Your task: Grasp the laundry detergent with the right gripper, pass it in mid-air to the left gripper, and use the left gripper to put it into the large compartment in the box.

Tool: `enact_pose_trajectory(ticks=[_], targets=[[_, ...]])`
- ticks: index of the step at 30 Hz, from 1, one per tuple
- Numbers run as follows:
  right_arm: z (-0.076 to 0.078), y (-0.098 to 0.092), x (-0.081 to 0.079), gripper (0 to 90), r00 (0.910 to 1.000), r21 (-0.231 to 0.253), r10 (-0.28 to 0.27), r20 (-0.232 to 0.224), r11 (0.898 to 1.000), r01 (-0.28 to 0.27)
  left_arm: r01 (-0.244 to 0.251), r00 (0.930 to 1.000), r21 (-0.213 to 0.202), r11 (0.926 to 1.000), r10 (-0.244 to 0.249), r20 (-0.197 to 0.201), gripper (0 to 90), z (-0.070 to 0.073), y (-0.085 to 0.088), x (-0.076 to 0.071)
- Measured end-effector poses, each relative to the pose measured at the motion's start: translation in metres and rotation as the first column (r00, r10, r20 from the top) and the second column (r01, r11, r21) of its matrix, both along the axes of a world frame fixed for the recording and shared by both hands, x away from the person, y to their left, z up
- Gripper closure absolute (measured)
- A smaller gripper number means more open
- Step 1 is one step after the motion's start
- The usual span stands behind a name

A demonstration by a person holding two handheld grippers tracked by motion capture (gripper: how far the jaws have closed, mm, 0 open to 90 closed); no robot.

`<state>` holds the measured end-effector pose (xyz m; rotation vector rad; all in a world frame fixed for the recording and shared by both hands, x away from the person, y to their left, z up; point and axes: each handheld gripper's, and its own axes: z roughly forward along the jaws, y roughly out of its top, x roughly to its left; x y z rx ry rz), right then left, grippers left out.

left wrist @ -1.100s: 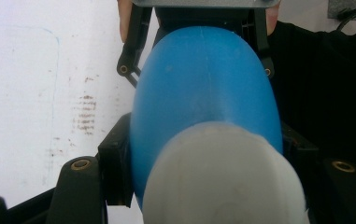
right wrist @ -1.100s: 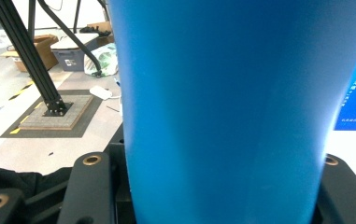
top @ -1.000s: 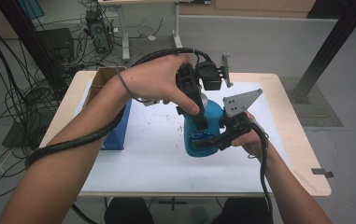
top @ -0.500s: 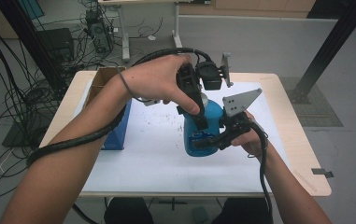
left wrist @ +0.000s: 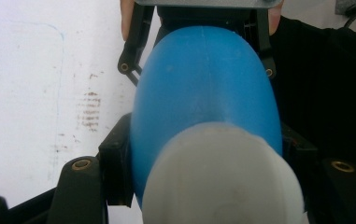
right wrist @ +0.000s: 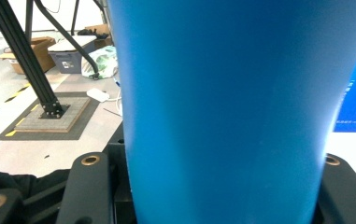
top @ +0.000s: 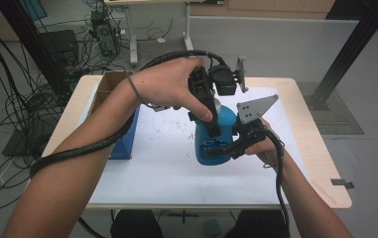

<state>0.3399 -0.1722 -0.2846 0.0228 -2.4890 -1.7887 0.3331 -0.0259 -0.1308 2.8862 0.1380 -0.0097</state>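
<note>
The left gripper point(top: 215, 128) comes down from above, and its fingers point(left wrist: 115, 172) pinch the top of the blue bottle point(top: 215, 136), one on each side just below the white cap point(left wrist: 222, 179). The cap is on, so what the bottle holds cannot be told. The right gripper point(top: 231, 145) comes in from the right edge of the bench, and its fingers point(right wrist: 91, 186) clamp the bottle's lower body from both sides; in the right gripper view the blue wall stands between the two black fingers. The bottle stands upright on the white sheet point(top: 166, 163) that covers most of the bench point(top: 320, 168), a little right of the middle and nearer the front edge than the far one. The person's left hand point(top: 169, 84) wraps the left gripper's handle, and the right hand point(top: 268, 146) holds the other gripper low beside the bottle. Small brown specks lie on the sheet left of the bottle. Near the bench's left edge stands a blue box point(top: 127, 139), and just behind it, toward the far left corner, an open cardboard box point(top: 108, 87); its inside is too dark to tell what it holds.
</note>
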Motion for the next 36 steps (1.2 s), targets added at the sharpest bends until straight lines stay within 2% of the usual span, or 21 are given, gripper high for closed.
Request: enact_pose_trajectory(ticks=[18, 19, 21, 22, 27, 31, 32, 36], targets=[[-0.0011, 0.0021, -0.0015, 39.6, 1.0, 0.024, -0.003, -0.007, 1.0, 0.003, 0.006, 1.0, 0.009, 0.9999, -0.006, 0.004, 37.9, 0.0019, -0.0016, -0.0019], [-0.0011, 0.002, -0.0018, 36.1, 0.9998, 0.032, -0.014, -0.015, 0.999, 0.014, 0.002, 1.0, 0.012, 0.9999, -0.002, 0.006, 37.9, 0.0019, -0.0014, -0.0021], [-0.001, 0.0017, -0.0018, 34.9, 0.9996, 0.03, -0.012, -0.024, 0.999, 0.013, -0.001, 1.0, 0.01, 0.9999, 0.001, 0.007, 37.9, 0.0019, -0.0013, -0.0019], [-0.0014, 0.0013, -0.0017, 29.4, 0.9994, 0.033, -0.019, -0.031, 0.999, 0.02, -0.002, 0.9999, 0.011, 0.9999, 0.002, 0.013, 37.9, 0.0023, -0.0013, -0.0027], [-0.0024, 0.0001, -0.0008, 15.6, 0.9978, 0.022, -0.042, -0.051, 0.999, 0.043, -0.011, 0.9997, 0.013, 0.9999, 0.01, 0.022, 37.9, 0.0046, 0.0001, -0.0027], [-0.0025, 0.0002, -0.0013, 10.6, 0.9977, 0.017, -0.041, -0.054, 0.999, 0.042, -0.017, 0.9995, 0.011, 0.9998, 0.017, 0.025, 37.8, 0.0062, 0.001, -0.0029], [-0.0026, 0.0003, -0.0015, 6.9, 0.9975, 0.007, -0.041, -0.057, 0.999, 0.041, -0.019, 0.9995, 0.012, 0.9997, 0.019, 0.026, 37.8, 0.0066, 0.0012, -0.0029], [-0.0015, -0.0001, -0.0023, 1.4, 0.9951, -0.022, -0.058, -0.081, 0.998, 0.056, -0.022, 0.9994, 0.009, 0.9997, 0.021, 0.026, 37.8, 0.0069, 0.0009, -0.0025]])
